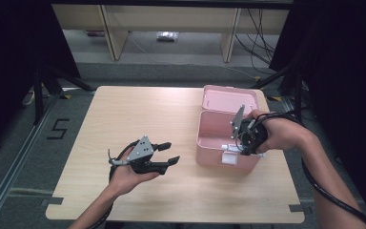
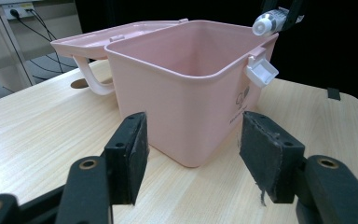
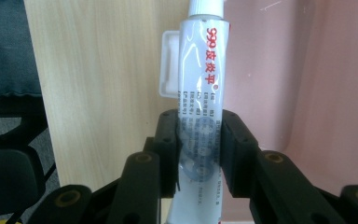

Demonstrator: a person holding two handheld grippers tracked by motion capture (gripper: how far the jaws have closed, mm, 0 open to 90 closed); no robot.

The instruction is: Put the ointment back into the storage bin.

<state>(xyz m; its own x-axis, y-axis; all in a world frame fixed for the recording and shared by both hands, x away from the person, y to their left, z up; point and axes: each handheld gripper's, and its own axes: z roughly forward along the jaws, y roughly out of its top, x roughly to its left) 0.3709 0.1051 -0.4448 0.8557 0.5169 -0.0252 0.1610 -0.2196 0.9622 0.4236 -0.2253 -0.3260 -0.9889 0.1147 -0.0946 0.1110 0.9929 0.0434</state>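
Table: light wood-grain top, rectangular with rounded corners, standing on a grey floor marked with black tape. Directly on it: one pink plastic box, set toward the right side, its hinged lid swung open toward the far edge, white latch at front.

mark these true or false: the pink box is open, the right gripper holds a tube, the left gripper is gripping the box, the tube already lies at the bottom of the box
1. The pink box has its lid open. True.
2. The right gripper is shut on a white tube. True.
3. The left gripper grips the box. False: its jaws stand open and apart from the box, above the table.
4. The tube lies at the bottom of the box. False: it is held up at the box's rim, near the white latch.
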